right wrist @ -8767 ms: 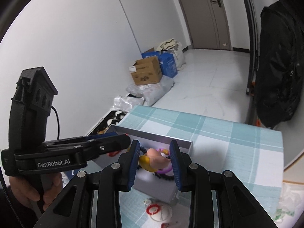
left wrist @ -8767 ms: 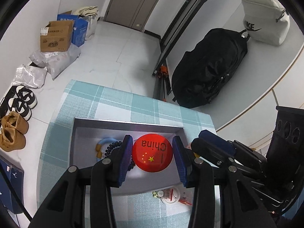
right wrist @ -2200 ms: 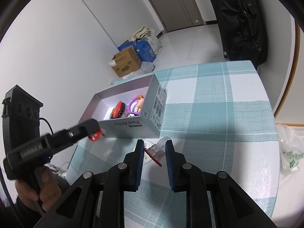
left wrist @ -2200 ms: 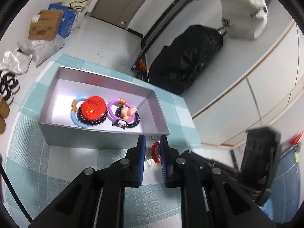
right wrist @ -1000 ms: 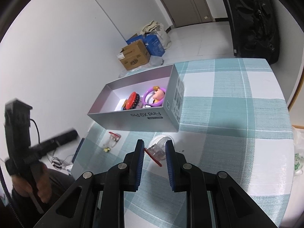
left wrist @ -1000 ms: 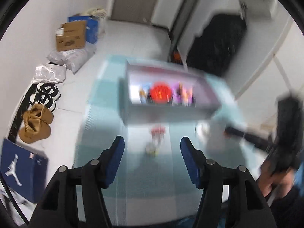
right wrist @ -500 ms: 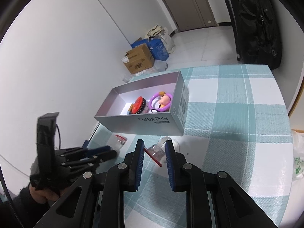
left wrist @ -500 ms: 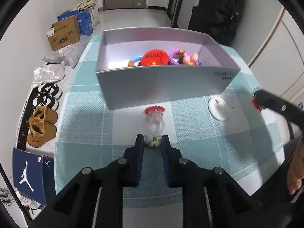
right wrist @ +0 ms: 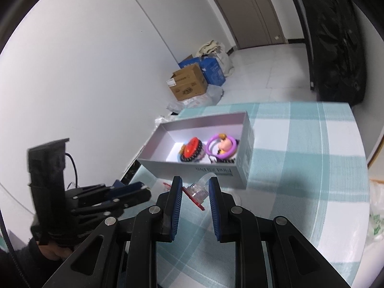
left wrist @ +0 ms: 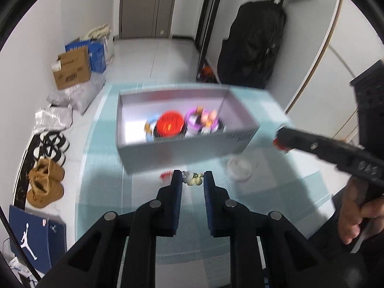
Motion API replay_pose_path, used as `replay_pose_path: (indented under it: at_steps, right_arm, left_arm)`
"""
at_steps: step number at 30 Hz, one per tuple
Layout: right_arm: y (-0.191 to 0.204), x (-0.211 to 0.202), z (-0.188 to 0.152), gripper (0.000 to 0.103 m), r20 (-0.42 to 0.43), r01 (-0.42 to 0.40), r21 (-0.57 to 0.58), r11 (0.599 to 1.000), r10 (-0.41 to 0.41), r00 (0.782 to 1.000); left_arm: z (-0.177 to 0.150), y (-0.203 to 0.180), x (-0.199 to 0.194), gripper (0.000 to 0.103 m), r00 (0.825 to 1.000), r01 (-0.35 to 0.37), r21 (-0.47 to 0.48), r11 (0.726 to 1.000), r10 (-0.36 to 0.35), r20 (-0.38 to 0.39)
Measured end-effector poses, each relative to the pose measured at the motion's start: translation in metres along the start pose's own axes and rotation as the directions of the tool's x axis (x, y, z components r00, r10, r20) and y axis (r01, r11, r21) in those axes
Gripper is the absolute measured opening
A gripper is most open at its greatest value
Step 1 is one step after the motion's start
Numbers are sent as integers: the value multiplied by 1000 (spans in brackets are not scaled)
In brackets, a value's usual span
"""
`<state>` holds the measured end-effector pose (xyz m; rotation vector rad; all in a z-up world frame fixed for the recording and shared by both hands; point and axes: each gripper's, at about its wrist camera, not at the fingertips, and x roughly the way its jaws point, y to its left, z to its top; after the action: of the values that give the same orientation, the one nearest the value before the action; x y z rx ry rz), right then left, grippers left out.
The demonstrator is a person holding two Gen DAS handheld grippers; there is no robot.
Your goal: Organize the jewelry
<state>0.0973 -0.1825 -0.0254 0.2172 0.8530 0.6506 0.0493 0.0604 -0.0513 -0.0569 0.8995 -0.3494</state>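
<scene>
Left gripper (left wrist: pixel 192 180), jaws narrowed around a small flower charm (left wrist: pixel 193 180) at mid-frame, sits just below the grey box (left wrist: pixel 182 151). Right gripper (right wrist: pixel 194 192) pinches a clear red-edged piece (right wrist: pixel 195 193), likewise just short of the box (right wrist: pixel 192 168), which lies up-frame.

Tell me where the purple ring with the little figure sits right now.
In the right wrist view, the purple ring lies inside the grey box, at its right end, just right of the red disc.
</scene>
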Motion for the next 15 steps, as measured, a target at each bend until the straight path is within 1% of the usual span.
replay_pose_path:
  at_steps: [3,6,9,15]
  right_arm:
    - [3,-1,10,21,10,-6,-15,1000,6,1000]
    - [4,1,20,21,16,-11,-17,1000,12,1000]
    - [3,7,29,21,17,-29,-6,1000,29,999]
    - [0,22,45,21,6,-51,-3,999,51,999]
  left_arm:
    - [12,-6,-5,13,999,24,-1,1000,-24,48]
    - [23,-5,-1,13,997,44,-9,999,-43,69]
    - [37,-5,6,13,996,46,-6,999,-46,75]
    - [48,0,17,13,996,57,-29,998,-56,64]
